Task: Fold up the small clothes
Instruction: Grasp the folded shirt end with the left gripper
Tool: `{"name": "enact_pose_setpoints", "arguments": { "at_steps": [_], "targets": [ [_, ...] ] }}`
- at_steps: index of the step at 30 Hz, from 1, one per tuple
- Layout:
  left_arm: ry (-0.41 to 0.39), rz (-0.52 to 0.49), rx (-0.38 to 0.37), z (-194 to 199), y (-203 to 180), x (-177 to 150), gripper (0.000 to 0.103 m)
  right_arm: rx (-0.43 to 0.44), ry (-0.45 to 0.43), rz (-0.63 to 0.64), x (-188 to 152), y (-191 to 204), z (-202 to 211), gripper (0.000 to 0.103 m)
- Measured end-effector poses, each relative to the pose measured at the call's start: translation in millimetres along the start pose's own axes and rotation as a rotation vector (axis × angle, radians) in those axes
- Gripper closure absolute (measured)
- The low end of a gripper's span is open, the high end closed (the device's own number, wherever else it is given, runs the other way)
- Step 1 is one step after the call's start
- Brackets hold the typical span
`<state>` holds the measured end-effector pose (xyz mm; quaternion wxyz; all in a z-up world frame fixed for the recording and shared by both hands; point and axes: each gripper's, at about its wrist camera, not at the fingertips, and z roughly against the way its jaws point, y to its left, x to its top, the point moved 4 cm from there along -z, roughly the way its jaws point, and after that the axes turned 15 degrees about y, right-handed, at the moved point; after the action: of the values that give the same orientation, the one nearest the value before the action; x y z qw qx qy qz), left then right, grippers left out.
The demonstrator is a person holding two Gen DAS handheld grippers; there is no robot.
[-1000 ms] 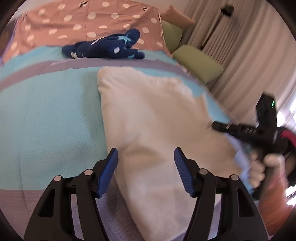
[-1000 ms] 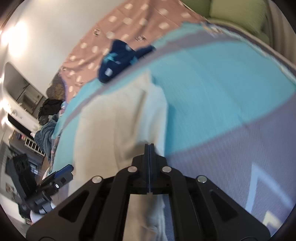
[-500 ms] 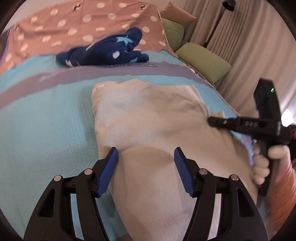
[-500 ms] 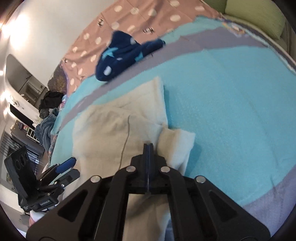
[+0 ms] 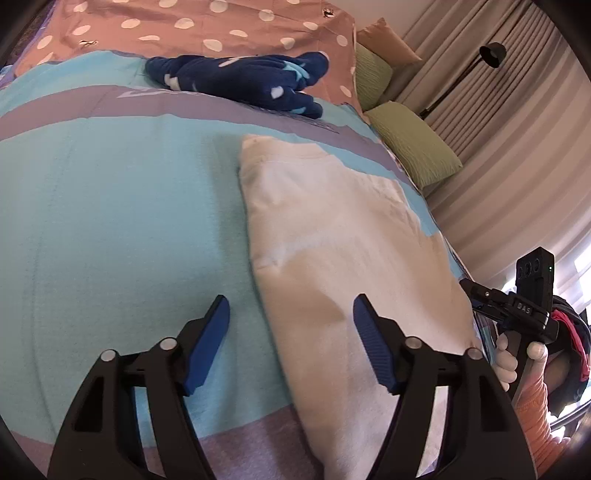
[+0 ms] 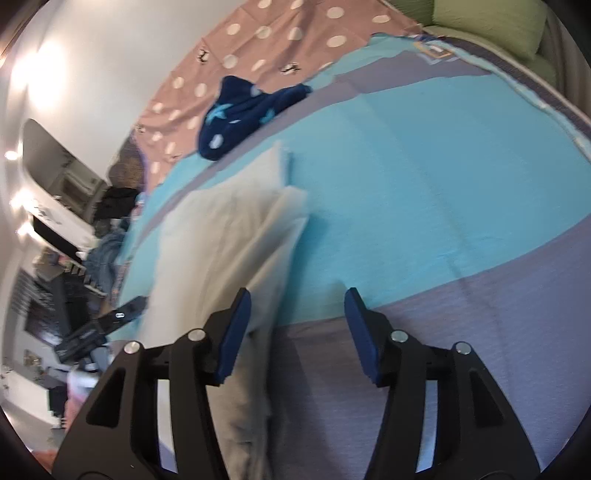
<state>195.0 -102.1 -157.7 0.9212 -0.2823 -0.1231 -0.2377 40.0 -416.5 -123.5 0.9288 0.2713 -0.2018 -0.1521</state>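
A cream garment [image 5: 343,236] lies folded in a long strip on the turquoise blanket [image 5: 110,221]. My left gripper [image 5: 291,319] hovers over its near left edge with its jaws opening; that edge lies below the gap and the pads do not press on it. My right gripper [image 6: 297,312] is opening too. The cream garment [image 6: 225,236] runs under its left finger, and mostly blanket shows between the fingers. In each wrist view the other gripper appears across the garment: the right gripper [image 5: 517,308] in a hand, and the left gripper [image 6: 107,325].
A navy star-patterned garment [image 5: 240,77] lies bunched at the far end by the pink dotted cover [image 5: 184,26]. Green cushions [image 5: 413,147] and curtains line the right side. A lilac band [image 6: 480,332] crosses the blanket's near end. Cluttered shelves [image 6: 55,229] stand beyond the left side.
The right gripper, shut on the garment's edge before, has opened and let it go. The garment now lies flat and folded. The left gripper's jaws stand a little wider and it has shifted left.
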Motion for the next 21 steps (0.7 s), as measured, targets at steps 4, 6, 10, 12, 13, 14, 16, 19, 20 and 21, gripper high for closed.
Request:
{"name": "enact_pose_setpoints", "arguments": {
  "at_steps": [4,6,10,12,13,14,16,19,20,21],
  "targets": [
    [0.020,-0.022,-0.019,-7,-4,11,0.029,0.096,0.048,0.045,7,6,-12,0.040],
    [0.028,-0.029,-0.039,-11,-4,18,0.029,0.122,0.059,0.054,15,6,-20,0.040],
    [0.047,-0.034,-0.109,-22,-2,34,0.028,0.180,0.076,0.056,37,7,-32,0.040],
    [0.047,-0.023,-0.152,-24,0,40,0.028,0.186,0.080,0.072,46,10,-38,0.040],
    [0.047,-0.011,-0.182,-26,2,45,0.028,0.182,0.081,0.081,48,12,-40,0.041],
    [0.047,-0.007,-0.196,-27,3,48,0.028,0.176,0.083,0.096,52,15,-42,0.041],
    [0.050,-0.012,-0.202,-29,3,53,0.031,0.165,0.088,0.121,57,20,-47,0.041],
    [0.047,-0.031,-0.166,-33,-1,58,0.043,0.158,0.091,0.145,60,24,-51,0.043],
    [0.044,-0.034,-0.156,-34,-1,59,0.046,0.152,0.091,0.149,61,25,-52,0.045],
    [0.042,-0.032,-0.145,-35,0,61,0.055,0.148,0.091,0.153,62,26,-54,0.047]
  ]
}}
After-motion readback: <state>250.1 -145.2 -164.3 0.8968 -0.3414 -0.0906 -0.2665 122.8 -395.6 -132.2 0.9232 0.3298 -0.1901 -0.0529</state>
